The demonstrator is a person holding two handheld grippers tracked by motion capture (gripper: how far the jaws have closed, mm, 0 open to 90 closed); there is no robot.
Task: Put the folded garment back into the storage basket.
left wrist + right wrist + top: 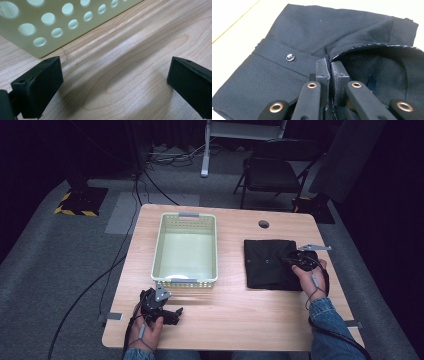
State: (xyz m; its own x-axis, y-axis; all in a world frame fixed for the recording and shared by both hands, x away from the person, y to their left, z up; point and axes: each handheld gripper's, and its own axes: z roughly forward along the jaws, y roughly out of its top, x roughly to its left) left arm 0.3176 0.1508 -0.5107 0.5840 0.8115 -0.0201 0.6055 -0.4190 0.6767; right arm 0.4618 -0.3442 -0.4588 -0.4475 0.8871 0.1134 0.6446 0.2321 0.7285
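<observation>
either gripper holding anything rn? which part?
Right gripper is shut on the black garment, pinching an edge of the fabric near the button. Left gripper is open over bare table, holding nothing.

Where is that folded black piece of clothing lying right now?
In the high view the black garment lies on the right half of the table, right of the pale basket, its edge pinched by the right gripper.

This looks like a recording studio or lab set-up: a small wooden bench (225, 310) stands on grey carpet (60, 270) with black curtains around, cables (150, 185) trailing across the floor, hazard-striped stand bases (75, 210), a folding chair (270, 172) and a white equipment stand (207, 150) behind.
</observation>
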